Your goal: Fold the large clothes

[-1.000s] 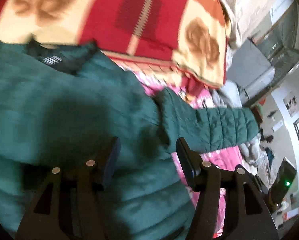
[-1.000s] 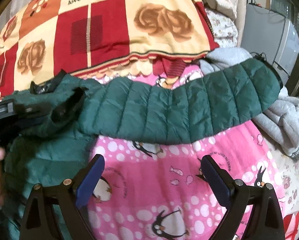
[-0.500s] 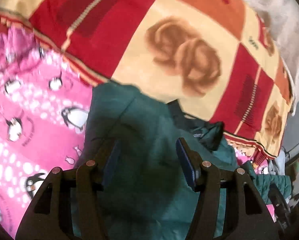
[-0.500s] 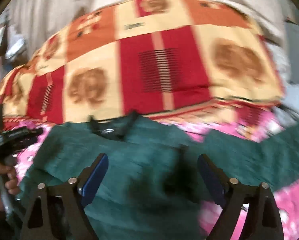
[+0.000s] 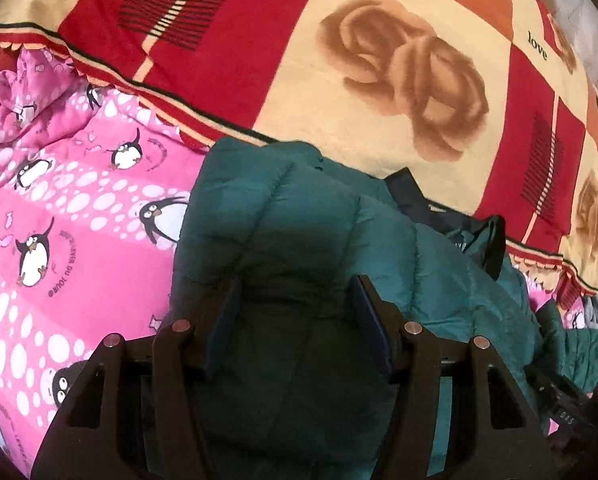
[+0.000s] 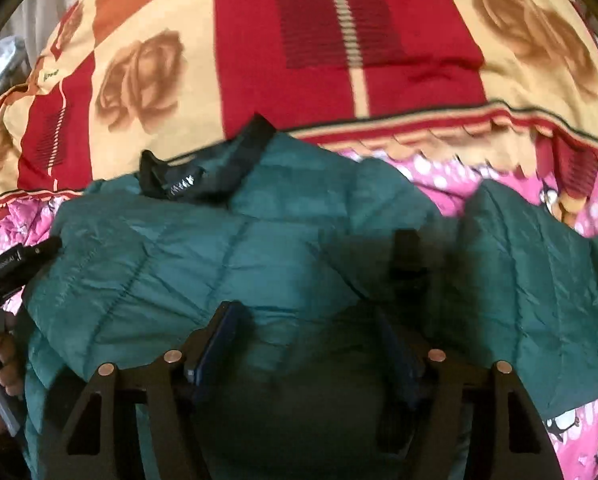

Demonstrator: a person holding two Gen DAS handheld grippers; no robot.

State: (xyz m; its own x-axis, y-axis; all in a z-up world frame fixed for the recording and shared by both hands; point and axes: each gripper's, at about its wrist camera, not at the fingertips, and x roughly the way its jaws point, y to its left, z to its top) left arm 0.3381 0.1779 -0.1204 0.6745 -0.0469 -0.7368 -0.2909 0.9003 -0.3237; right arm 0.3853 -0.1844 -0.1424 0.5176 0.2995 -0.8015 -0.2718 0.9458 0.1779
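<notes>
A dark green quilted jacket [image 6: 227, 256] lies spread on a pink penguin-print sheet [image 5: 59, 216], its black collar [image 6: 203, 176] toward the patterned blanket. One sleeve [image 6: 539, 280] stretches to the right. In the left wrist view the jacket's shoulder part [image 5: 283, 232] bulges up between my left gripper's fingers; the left gripper [image 5: 295, 312] is open, low over it. My right gripper [image 6: 307, 336] is open over the jacket's middle, fabric between its fingers. The left gripper also shows at the left edge of the right wrist view [image 6: 15, 264], beside the jacket's edge.
A red, cream and orange rose-patterned blanket [image 5: 339, 80] lies along the far side of the bed, just behind the collar. A hand [image 6: 3, 364] holds the left tool at the left edge. Part of the right tool [image 5: 559, 404] shows at lower right.
Both grippers swung left and came down over the jacket's body. The right gripper has narrowed but stays open. The right sleeve is now off to the right of the right gripper.
</notes>
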